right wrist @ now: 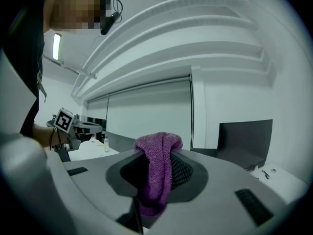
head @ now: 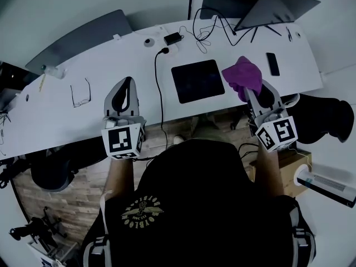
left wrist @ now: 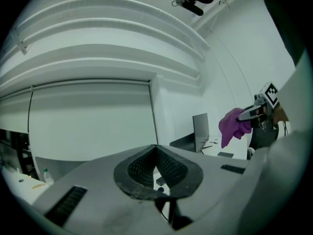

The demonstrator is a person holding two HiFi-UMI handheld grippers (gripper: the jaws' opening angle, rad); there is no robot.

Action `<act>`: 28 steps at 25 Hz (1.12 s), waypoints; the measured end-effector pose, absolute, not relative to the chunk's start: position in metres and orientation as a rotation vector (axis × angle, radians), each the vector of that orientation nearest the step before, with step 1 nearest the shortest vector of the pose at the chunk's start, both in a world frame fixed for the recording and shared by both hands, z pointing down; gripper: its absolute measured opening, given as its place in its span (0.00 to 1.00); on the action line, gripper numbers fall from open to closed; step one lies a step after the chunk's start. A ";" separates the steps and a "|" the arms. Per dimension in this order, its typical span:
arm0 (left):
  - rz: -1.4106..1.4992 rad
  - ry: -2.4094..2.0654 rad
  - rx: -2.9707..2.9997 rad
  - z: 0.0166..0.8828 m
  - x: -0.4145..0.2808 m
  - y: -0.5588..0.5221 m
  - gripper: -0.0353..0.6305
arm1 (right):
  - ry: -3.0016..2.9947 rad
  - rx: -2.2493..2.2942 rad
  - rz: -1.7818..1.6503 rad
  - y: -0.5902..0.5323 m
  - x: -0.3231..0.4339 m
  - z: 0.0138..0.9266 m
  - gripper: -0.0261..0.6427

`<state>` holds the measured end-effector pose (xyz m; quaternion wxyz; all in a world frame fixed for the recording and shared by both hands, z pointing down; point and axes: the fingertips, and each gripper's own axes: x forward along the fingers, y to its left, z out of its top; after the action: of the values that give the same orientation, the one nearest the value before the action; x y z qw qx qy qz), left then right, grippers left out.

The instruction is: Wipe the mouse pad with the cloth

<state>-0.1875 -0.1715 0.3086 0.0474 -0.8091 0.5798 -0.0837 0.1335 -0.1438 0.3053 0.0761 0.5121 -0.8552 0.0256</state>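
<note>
Right now my right claw (right wrist: 159, 153) pinches the cloth (head: 243, 74) just off the mouse pad's (head: 197, 80) right edge; left claw (head: 127, 85), pressed together, hovers above open tabletop (head: 89, 60).

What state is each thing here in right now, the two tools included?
Left tool: shut, holding nothing.
Right tool: shut on the cloth.
Cloth: bunched, hanging in the air from the right tool.
Mouse pad: lying flat, nothing on it.
Laptop: open.
Glasses: unfolded, lying flat.
Phone: lying flat, screen dark.
</note>
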 end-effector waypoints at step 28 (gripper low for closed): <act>-0.426 2.128 -2.314 0.378 -0.237 -0.243 0.06 | -2.659 1.007 0.372 -0.322 0.042 0.464 0.17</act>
<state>-0.2367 -0.2426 0.3782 -0.0155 -0.7294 0.6706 -0.1344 0.0422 -0.3222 0.4637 0.1364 0.3478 -0.9186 0.1285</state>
